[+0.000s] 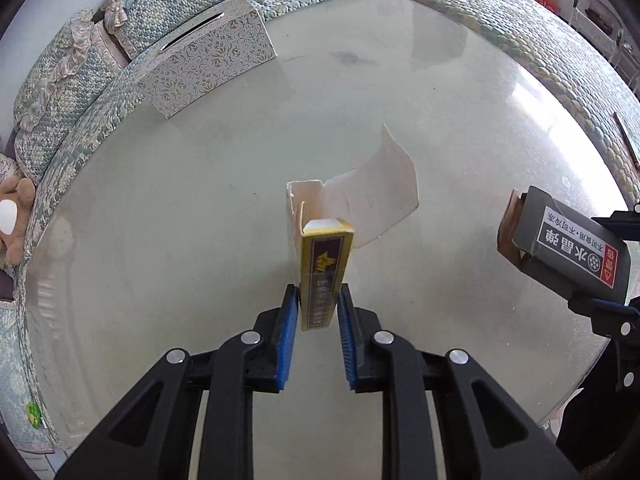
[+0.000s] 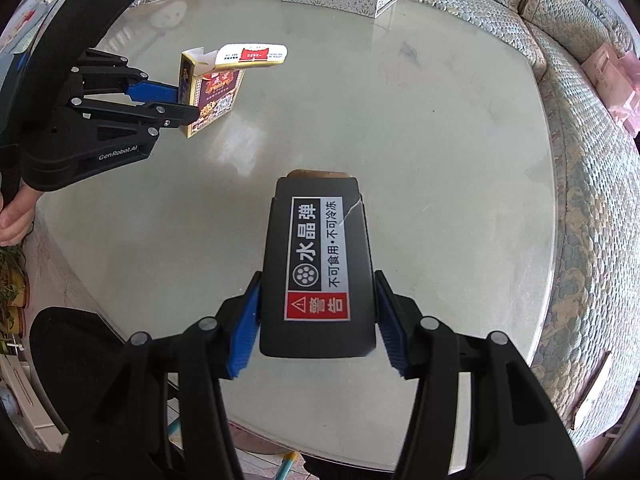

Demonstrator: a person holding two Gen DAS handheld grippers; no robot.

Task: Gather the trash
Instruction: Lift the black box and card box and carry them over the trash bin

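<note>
In the left wrist view my left gripper (image 1: 318,296) is shut on a narrow yellow carton (image 1: 326,264), its blue pads pressing both sides. The carton's top flap hangs open and it is held clear of the round glass table (image 1: 160,240). The right wrist view shows the same carton (image 2: 212,96) in the left gripper (image 2: 184,104) at the upper left. My right gripper (image 2: 318,280) is shut on a black box (image 2: 318,264) with a white warning label, also held above the glass. That black box (image 1: 568,248) and the right gripper (image 1: 608,262) appear at the right edge of the left view.
A patterned grey tissue box (image 1: 208,64) stands at the table's far edge. A quilted green sofa (image 2: 580,160) curves around the table, with pink packets (image 2: 612,76) on it. A person's hand (image 2: 16,216) shows at the left. A dark chair (image 2: 72,344) stands near the table.
</note>
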